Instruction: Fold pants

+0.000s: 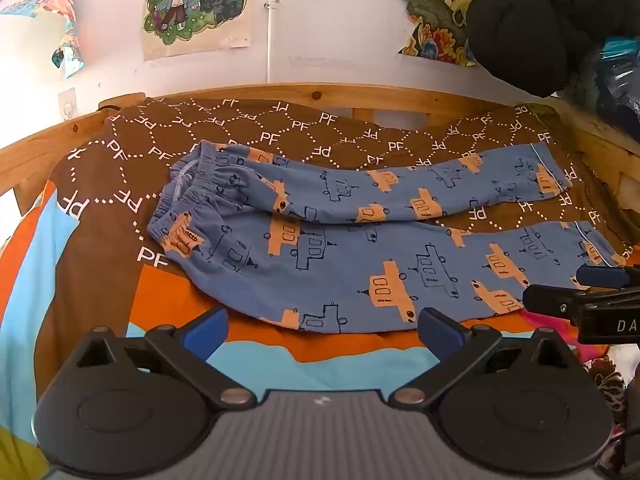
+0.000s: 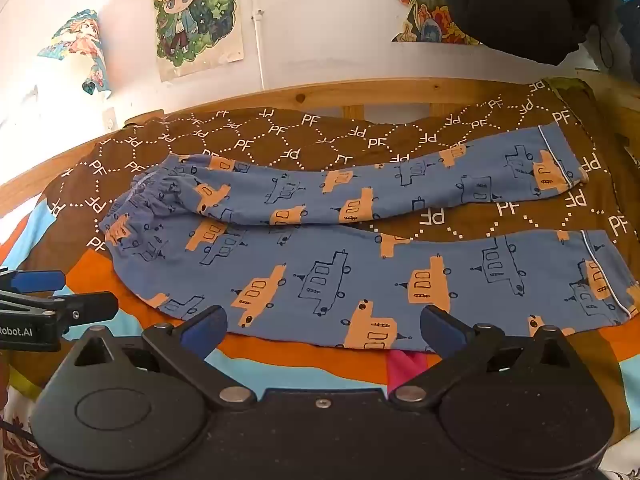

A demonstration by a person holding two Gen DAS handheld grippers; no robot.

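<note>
Left wrist: pants [image 1: 360,240] lengthwise left-right.

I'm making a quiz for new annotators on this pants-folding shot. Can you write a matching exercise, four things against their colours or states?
Things:
1. pants
2. bedspread
3. bed frame
4. left gripper

Descriptions:
A. pale wood
B. open, holding nothing
C. blue with orange vehicles, spread out unfolded
D. brown, white PF letters

Pairs: 1-C, 2-D, 3-A, 4-B
</note>
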